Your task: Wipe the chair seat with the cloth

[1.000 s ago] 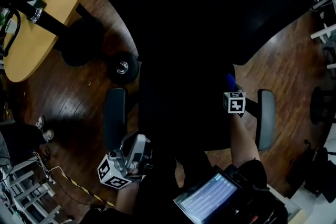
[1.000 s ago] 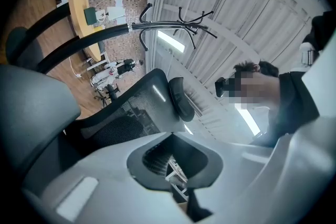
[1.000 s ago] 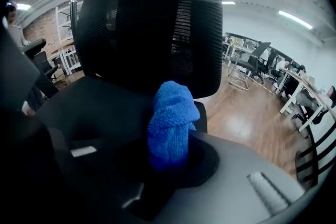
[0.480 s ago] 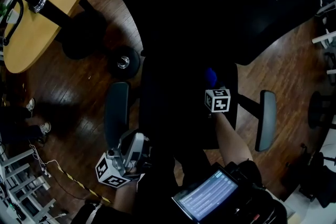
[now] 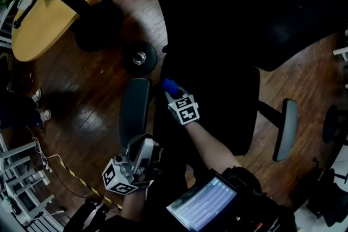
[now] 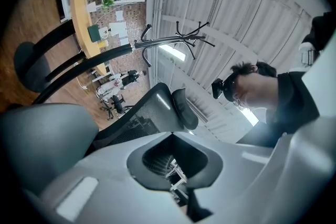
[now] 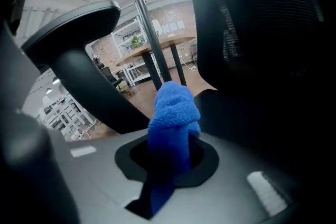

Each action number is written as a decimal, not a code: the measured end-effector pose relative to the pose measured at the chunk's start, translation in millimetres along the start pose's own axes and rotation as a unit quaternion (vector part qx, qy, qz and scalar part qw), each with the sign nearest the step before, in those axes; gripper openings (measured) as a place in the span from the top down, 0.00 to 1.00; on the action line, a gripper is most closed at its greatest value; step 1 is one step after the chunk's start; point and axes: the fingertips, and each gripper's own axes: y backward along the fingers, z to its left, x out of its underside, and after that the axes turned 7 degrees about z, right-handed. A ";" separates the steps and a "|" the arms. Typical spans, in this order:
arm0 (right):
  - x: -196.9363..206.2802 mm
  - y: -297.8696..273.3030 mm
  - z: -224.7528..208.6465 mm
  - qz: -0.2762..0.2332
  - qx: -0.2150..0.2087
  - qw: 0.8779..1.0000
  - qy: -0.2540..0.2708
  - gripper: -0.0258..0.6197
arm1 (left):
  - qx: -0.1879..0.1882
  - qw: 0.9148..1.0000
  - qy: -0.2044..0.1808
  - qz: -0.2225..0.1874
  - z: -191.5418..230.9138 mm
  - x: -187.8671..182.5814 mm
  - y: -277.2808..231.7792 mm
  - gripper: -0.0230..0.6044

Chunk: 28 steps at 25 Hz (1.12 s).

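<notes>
A black office chair fills the head view, its seat (image 5: pixel 220 100) between a left armrest (image 5: pixel 135 111) and a right armrest (image 5: pixel 285 127). My right gripper (image 5: pixel 173 92) is at the seat's left edge, next to the left armrest, and is shut on a blue cloth (image 5: pixel 169 85). In the right gripper view the cloth (image 7: pixel 173 113) bulges out between the jaws of that gripper (image 7: pixel 169 152), with the dark seat (image 7: pixel 257 128) to the right. My left gripper (image 5: pixel 142 152) is held low by the seat's front left corner. It (image 6: pixel 176 136) points upward, shut, with nothing in it.
A round wooden table (image 5: pixel 60 2) stands at the upper left on a dark wood floor. A coat rack's base (image 5: pixel 140 57) is just behind the left armrest. A lit tablet (image 5: pixel 204 204) hangs at my front. Striped cable (image 5: pixel 81 190) crosses the floor at lower left.
My right gripper has swept the blue cloth leftward across the seat, from near the right armrest to the left edge. The left gripper has stayed put.
</notes>
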 end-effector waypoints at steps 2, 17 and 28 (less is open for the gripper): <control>2.5 2.8 -5.7 -0.002 0.001 1.000 -0.002 0.88 | 0.001 1.000 0.001 0.003 1.3 0.9 1.9 0.98; 137.5 197.8 -207.9 0.061 0.233 0.967 -0.078 0.88 | 0.030 0.999 0.004 0.025 -10.0 16.8 -17.0 0.98; 168.3 259.3 -246.8 0.050 0.290 0.950 -0.109 0.88 | 0.031 0.999 -0.001 0.034 -5.5 25.1 -22.9 0.98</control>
